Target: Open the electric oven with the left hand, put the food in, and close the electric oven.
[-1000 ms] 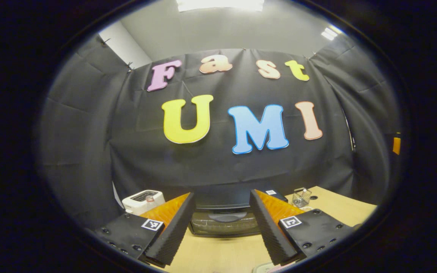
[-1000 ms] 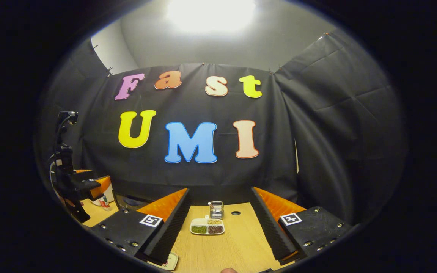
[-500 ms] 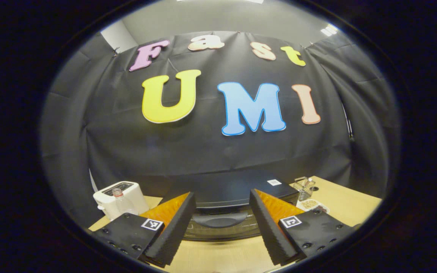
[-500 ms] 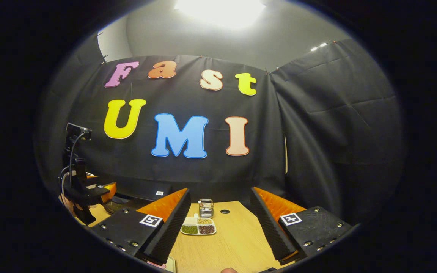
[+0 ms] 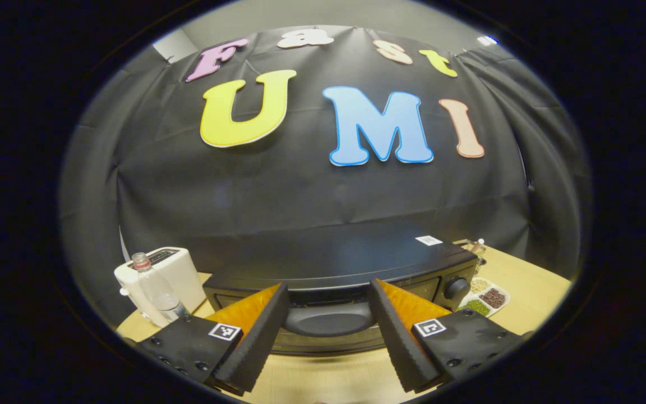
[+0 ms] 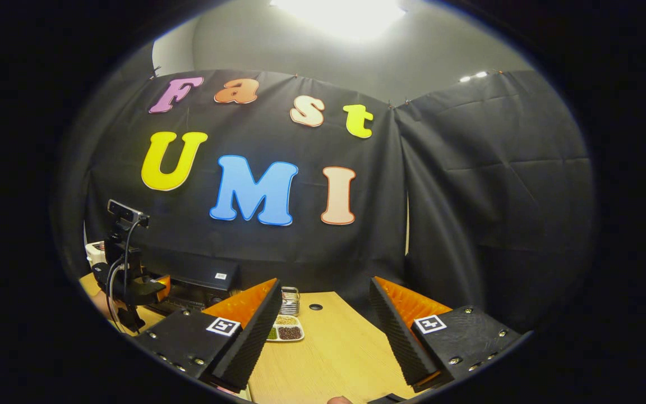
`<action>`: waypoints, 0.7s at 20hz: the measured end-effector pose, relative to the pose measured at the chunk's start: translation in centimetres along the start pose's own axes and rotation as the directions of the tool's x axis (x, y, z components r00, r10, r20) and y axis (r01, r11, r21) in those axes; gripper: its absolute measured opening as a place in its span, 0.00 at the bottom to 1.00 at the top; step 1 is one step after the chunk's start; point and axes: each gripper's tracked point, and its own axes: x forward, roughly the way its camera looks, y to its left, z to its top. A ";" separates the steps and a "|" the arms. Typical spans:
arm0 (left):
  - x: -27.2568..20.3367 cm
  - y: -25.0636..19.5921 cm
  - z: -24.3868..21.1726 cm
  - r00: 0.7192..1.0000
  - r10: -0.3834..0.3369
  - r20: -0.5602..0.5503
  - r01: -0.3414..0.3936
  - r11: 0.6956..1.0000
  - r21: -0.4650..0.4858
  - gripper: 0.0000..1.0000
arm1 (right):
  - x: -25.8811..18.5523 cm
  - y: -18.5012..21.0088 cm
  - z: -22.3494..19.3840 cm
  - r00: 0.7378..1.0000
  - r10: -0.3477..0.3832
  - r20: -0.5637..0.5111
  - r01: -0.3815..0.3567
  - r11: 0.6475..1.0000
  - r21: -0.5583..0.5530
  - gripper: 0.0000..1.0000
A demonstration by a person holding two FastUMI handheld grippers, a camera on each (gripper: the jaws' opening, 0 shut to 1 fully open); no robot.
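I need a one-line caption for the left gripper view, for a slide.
Open left gripper lined up on the closed oven's door handle, not yet gripping; toaster and bottle at left.

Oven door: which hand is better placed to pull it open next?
Left. The open left gripper sits right in front of the oven, its handle between the fingers. The right gripper hangs over bare table, off to the oven's side.

A staged recording booth is indicated: a wooden table (image 6: 334,359) is enclosed by black cloth walls (image 6: 491,185), kitchen items such as an electric oven (image 5: 334,269) and a white toaster (image 5: 169,275) are laid out, and a camera on a stand (image 6: 124,224) is seen.
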 end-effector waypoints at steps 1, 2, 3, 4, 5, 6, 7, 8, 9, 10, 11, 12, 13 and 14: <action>0.0 0.0 0.4 1.000 0.002 0.024 -0.002 1.000 -0.008 1.00 | -0.1 -0.2 -0.2 1.000 -0.004 -0.009 0.004 1.000 0.004 0.97; 0.0 0.1 0.1 1.000 0.005 0.013 -0.005 1.000 -0.008 0.98 | -0.2 -0.4 -0.4 1.000 -0.009 -0.016 0.010 1.000 0.007 0.97; -0.3 0.1 0.2 1.000 0.009 0.016 -0.009 1.000 -0.009 0.96 | -0.2 -0.6 -0.4 1.000 -0.015 -0.019 0.015 1.000 0.011 0.97; -0.4 0.0 0.2 1.000 0.012 0.015 -0.012 1.000 -0.009 0.92 | -0.3 -0.7 -0.4 1.000 -0.017 -0.019 0.018 1.000 0.015 0.97; -0.9 -0.1 -0.1 1.000 0.015 0.012 -0.015 1.000 -0.010 0.96 | -0.3 -0.7 -0.3 1.000 -0.016 -0.018 0.016 1.000 0.018 0.97; -1.3 -0.1 -0.1 1.000 0.015 0.014 -0.015 1.000 -0.014 1.00 | -0.3 -0.8 -0.3 1.000 -0.013 -0.016 0.013 1.000 0.018 0.97; -2.0 -0.2 -0.5 1.000 0.014 0.008 -0.014 1.000 -0.017 1.00 | -0.4 -0.7 -0.2 1.000 -0.008 -0.013 0.008 1.000 0.017 0.97; -2.6 -0.2 -0.6 1.000 0.012 0.012 -0.012 1.000 -0.017 0.97 | -0.5 -0.6 -0.2 1.000 -0.001 -0.011 0.001 1.000 0.014 0.97; -3.1 -0.3 -1.1 1.000 0.011 0.004 -0.011 1.000 -0.015 0.96 | -0.5 -0.6 -0.3 1.000 0.007 -0.011 -0.007 1.000 0.012 0.97; -3.8 -0.4 -1.3 1.000 0.011 0.006 -0.011 1.000 -0.011 1.00 | -0.7 -0.5 -0.4 1.000 0.014 -0.012 -0.014 1.000 0.013 0.97; -4.3 -0.5 -1.8 1.000 0.011 0.000 -0.011 1.000 -0.007 0.96 | -0.7 -0.5 -0.4 1.000 0.021 -0.013 -0.021 1.000 0.016 0.97; -5.0 -0.6 -2.1 1.000 0.011 -0.002 -0.011 1.000 -0.006 0.96 | -0.8 -0.4 -0.5 0.999 0.028 -0.015 -0.028 0.999 0.020 0.97; -5.5 -0.7 -2.6 1.000 0.012 -0.010 -0.012 1.000 -0.006 1.00 | -0.9 -0.4 -0.6 0.999 0.034 -0.016 -0.033 0.999 0.022 0.97; -6.1 -0.8 -3.1 1.000 0.013 -0.018 -0.013 1.000 -0.006 1.00 | -1.0 -0.5 -0.7 0.999 0.040 -0.017 -0.040 0.999 0.024 0.97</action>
